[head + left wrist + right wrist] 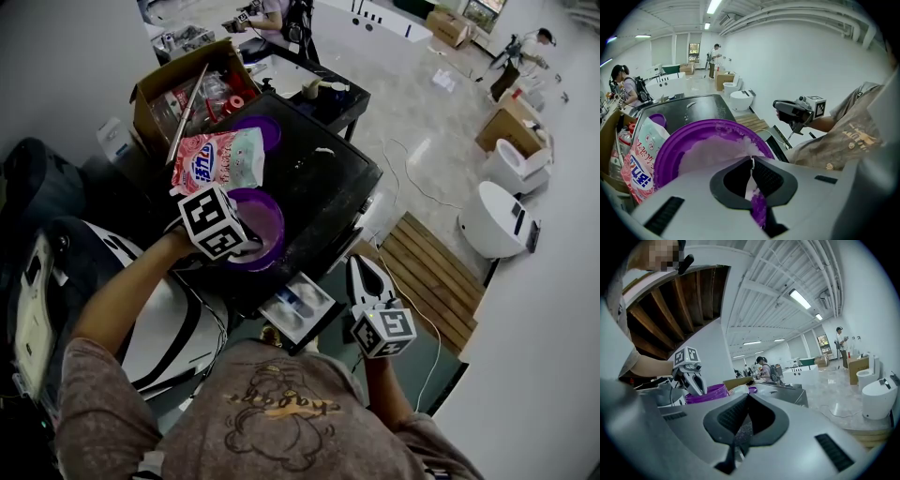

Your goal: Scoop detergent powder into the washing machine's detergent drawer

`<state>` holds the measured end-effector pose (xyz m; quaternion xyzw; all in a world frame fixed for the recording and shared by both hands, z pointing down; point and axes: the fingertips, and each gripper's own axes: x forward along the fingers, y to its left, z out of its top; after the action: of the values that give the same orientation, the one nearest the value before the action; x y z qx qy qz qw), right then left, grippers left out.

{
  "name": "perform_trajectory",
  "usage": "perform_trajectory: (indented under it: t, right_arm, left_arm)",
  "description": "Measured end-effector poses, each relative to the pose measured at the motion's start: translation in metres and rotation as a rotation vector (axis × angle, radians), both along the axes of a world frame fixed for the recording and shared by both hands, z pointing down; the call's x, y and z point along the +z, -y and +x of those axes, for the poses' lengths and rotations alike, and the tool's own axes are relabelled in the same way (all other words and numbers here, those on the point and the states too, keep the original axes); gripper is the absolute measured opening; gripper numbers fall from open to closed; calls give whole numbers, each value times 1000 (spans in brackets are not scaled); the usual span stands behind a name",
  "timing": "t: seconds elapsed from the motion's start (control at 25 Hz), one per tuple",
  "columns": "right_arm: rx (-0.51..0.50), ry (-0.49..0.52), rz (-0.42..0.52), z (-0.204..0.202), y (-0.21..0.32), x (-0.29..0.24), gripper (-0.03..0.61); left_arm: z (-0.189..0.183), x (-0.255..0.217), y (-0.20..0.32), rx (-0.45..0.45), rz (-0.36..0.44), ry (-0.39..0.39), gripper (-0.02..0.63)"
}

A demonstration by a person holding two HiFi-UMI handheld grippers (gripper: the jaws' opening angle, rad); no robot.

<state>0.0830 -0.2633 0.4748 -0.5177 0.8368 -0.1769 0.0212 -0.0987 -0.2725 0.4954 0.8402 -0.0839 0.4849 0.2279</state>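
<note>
The left claw [751, 163] pinches the purple bowl [665, 159] by its rim.

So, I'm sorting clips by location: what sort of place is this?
Probably a big showroom or test hall, not a home: white toilets stand on the open floor, cardboard boxes sit about, and strip lights line a bare ceiling.

1. Bowl [277, 217]: purple, holding white powder [712, 151].
2. Bag [220, 161]: pink and white, with blue lettering.
3. Machine top [323, 187]: black.
4. Cube [214, 222]: black-and-white square markers.
5. Box [150, 94]: brown cardboard.
6. Shirt [272, 412]: grey-brown, with a yellowish print.
</note>
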Motion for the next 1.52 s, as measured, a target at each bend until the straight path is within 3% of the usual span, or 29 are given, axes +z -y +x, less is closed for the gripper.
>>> perform_trajectory:
  t: [0.88,1.52]
  right_arm:
    - [-45,20,-14,-22,6,3,3]
    - [-112,24,-13,-43,12,2,2]
  left_arm:
    - [-8,-20,-10,-42,-38,-76,26]
    - [-28,-34,-3,-282,-97,-276,25]
